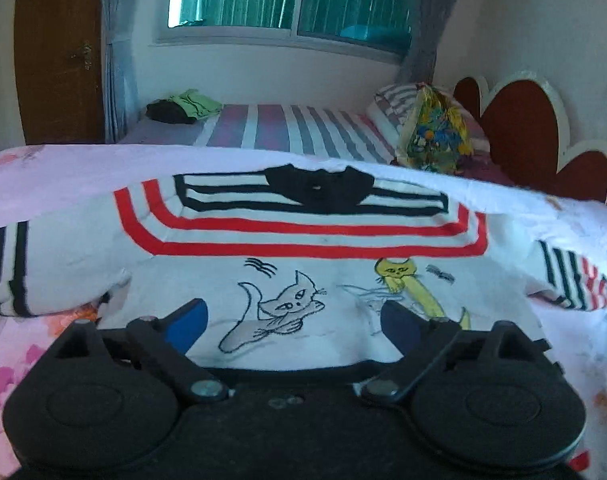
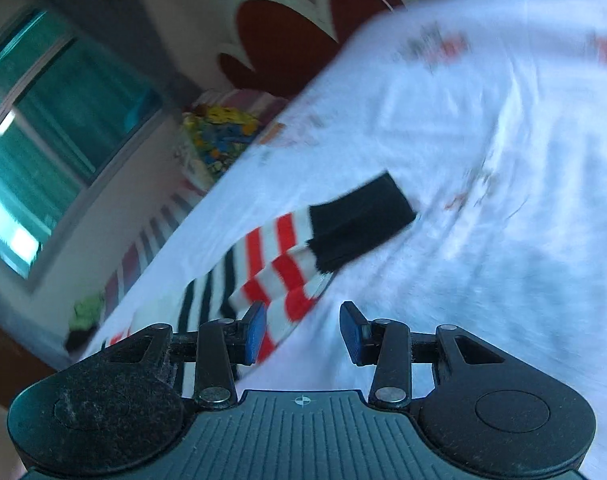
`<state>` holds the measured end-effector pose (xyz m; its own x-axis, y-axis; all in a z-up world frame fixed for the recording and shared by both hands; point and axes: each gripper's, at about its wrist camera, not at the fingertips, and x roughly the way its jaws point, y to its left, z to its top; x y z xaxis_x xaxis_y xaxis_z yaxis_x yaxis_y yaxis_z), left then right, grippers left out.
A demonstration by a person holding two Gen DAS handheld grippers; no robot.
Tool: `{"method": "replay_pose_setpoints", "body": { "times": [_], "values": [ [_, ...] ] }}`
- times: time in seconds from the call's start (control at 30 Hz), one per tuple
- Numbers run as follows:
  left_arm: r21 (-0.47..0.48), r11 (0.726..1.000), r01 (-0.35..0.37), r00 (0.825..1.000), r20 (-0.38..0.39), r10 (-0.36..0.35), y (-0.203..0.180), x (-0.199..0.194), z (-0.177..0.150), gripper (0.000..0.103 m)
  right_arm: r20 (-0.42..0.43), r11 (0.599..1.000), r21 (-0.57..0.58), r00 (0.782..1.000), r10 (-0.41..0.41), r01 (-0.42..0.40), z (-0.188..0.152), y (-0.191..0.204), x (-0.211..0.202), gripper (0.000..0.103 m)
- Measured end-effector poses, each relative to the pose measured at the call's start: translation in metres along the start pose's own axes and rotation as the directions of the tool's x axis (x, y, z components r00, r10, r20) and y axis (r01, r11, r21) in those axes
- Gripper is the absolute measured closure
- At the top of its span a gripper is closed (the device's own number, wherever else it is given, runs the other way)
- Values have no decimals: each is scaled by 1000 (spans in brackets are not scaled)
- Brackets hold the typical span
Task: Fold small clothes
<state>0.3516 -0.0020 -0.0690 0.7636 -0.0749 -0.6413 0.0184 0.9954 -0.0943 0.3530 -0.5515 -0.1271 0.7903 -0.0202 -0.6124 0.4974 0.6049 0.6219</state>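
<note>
On a bed's pink floral sheet [image 1: 55, 168]: white knit cat-print sweater with red and black stripes [image 1: 303, 240], spread flat. Left hand-held gripper [image 1: 293, 320] wide above hem; right hand-held gripper [image 2: 303, 330] half-open, empty, near striped sleeve cuff [image 2: 343, 224].

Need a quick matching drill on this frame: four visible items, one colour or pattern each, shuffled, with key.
Items
1. Small white knit sweater's cuff end
2. Drawn cat on the right of the sweater front
3. Bed sheet beyond the floral cover
4. Folded garment by the window corner

Colours
A. light green
B. yellow
C. plain black
D. striped purple, grey and white

Pairs: 1-C, 2-B, 3-D, 4-A
</note>
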Motion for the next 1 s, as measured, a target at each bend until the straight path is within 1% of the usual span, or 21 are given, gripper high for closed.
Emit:
{"method": "replay_pose_setpoints", "body": {
  "times": [0.07,0.17,0.23,0.27,0.3,0.33,0.4,0.43,0.47,0.5,0.53,0.6,0.63,0.7,0.73,0.77,0.8,0.87,0.93,0.97,1.0],
  "values": [
    [9,1000,-10,1000,-21,10,-1,11,-1,10,-2,999,34,1000,-2,2,1,-7,11,62],
    [9,1000,-24,999,-31,25,2,21,-3,10,22,999,33,1000,14,-15,5,-10,11,62],
    [-3,1000,-28,999,-42,27,8,24,-3,12,19,1000,17,1000,-1,1,9,-10,12,84],
    [-21,1000,-11,998,-56,10,13,24,-2,15,8,1000,3,1000,-19,19,9,-9,14,95],
    [-47,999,14,997,-70,-17,18,25,-1,21,12,1000,-6,1000,-19,19,11,-9,14,96],
    [-69,997,17,996,-80,-23,24,25,-1,26,22,1000,-24,1000,-19,19,12,-6,11,97],
    [-63,997,-34,994,-101,27,33,23,1,24,49,993,-112,998,-36,42,11,14,2,97],
    [-43,997,-56,992,-117,51,38,20,1,18,52,988,-150,998,-32,40,7,29,1,97],
    [-25,997,-74,990,-125,70,40,17,1,15,44,978,-210,999,-5,14,2,50,-4,97],
    [-7,996,-88,989,-122,87,44,12,1,11,34,960,-280,999,22,-11,-5,73,-3,97],
    [4,995,-101,989,-111,101,49,5,-1,7,11,923,-380,998,64,-55,-20,106,-4,97],
    [2,994,-114,988,-104,113,59,-4,-2,4,-57,862,-482,988,147,-156,-49,154,-4,97],
    [-4,993,-117,988,-105,116,65,-9,-3,4,-106,825,-520,976,192,-219,-70,181,-2,97],
    [-22,991,-135,986,-100,132,77,-18,-5,4,-207,765,-558,947,246,-321,-107,219,5,97],
    [-34,989,-147,985,-96,143,84,-24,-5,4,-262,716,-591,928,264,-371,-134,240,7,97],
    [-46,986,-159,983,-95,155,90,-28,-5,4,-304,682,-609,913,272,-406,-155,254,9,97],
    [-59,983,-172,982,-93,167,96,-33,-6,4,-361,646,-618,892,273,-448,-179,267,12,97],
    [-81,977,-198,977,-91,190,107,-41,-6,4,-423,599,-637,869,256,-486,-218,282,18,97],
    [-99,971,-218,973,-94,209,118,-47,-7,4,-487,579,-624,841,237,-525,-250,285,23,97],
    [-103,969,-225,972,-95,215,122,-49,-7,4,-502,573,-626,835,224,-529,-258,286,30,97],
    [-106,967,-232,970,-96,222,125,-50,-8,4,-506,565,-634,836,213,-528,-269,285,29,97]
  ]
}}
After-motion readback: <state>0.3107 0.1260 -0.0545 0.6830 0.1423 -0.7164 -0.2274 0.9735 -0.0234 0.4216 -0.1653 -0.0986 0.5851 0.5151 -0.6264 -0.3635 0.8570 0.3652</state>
